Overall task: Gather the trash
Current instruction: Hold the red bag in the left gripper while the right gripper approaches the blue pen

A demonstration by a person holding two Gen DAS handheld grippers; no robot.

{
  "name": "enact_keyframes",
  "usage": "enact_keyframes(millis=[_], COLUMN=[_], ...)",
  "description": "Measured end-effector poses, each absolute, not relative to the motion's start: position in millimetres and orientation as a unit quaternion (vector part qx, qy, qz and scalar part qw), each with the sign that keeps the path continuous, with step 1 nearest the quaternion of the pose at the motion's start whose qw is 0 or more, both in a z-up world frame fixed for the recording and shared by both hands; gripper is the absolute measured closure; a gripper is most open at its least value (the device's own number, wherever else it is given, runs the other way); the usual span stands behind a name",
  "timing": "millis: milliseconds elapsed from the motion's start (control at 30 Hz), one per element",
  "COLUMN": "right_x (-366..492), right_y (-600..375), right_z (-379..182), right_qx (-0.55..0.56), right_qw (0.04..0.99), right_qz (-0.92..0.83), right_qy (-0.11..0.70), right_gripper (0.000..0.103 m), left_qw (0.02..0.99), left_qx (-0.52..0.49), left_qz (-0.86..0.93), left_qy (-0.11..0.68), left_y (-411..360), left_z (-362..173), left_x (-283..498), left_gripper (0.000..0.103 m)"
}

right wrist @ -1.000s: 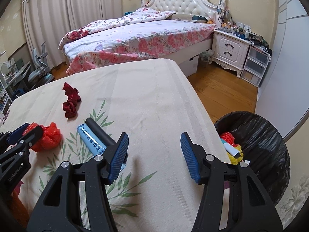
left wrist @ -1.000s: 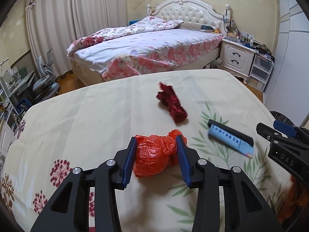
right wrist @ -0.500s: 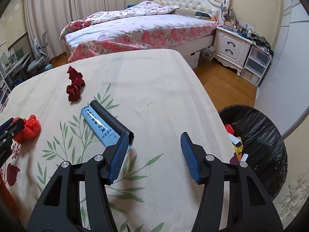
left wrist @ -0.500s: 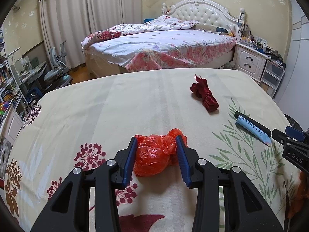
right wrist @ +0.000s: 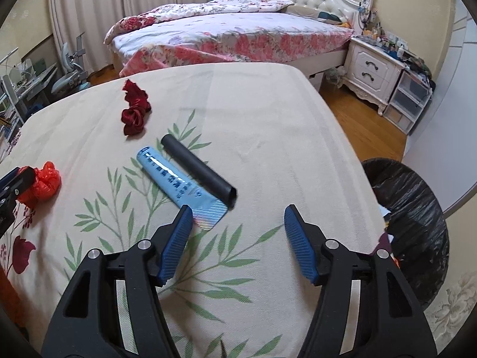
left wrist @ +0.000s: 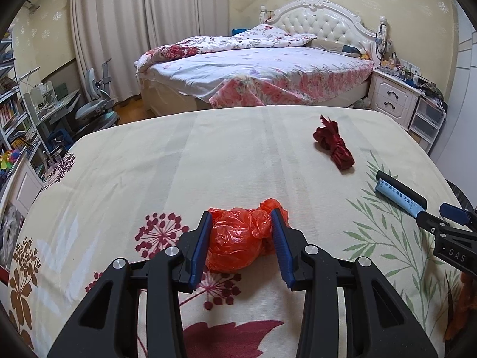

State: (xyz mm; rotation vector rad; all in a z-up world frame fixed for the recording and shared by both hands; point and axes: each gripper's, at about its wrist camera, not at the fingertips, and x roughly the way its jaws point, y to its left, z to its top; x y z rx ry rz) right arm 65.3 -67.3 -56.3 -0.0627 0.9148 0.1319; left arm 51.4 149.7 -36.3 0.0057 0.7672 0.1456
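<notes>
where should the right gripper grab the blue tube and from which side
Judging by its pose, grip the blue tube across its round middle, coming down from above with one finger on each long side. It lies flat; the near crimped end is thin, and the black tube crowds its far side, so keep the fingers narrow.

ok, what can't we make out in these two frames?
- Bin contents: right wrist view, the table edge and black liner hide all but scraps at the rim.
- Blue tube print: too small to read in either view.
- Right gripper: left wrist view, mostly cut off by the frame edge.
- Orange bag underside: left wrist view, whether it rests on the cloth or is lifted is unclear between the left gripper fingers.
</notes>
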Motion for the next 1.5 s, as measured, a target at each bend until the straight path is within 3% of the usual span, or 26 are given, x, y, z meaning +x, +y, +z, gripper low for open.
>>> enact_keyframes(millis=[633, 1500], right_x=[82.6, 55.2], right_y=[-79.6, -12.2], right_z=[-56.0, -49.8], right_qx=[-0.02, -0.068], right_qw=[0.898, 0.892], right_qz=[0.024, 0.117], right_qy=[0.439, 0.431], right_gripper=[0.041, 0.041], left_qw=[0.924, 0.924], left_qx=[-0.006, -0.017], left_qz=[0.086, 0.102], left_qy=[0.372, 0.369], left_y=[165.9, 183.1], left_z=[-37.5, -36.8], left_x=[46.5, 35.9], left_gripper=[0.063, 0.063])
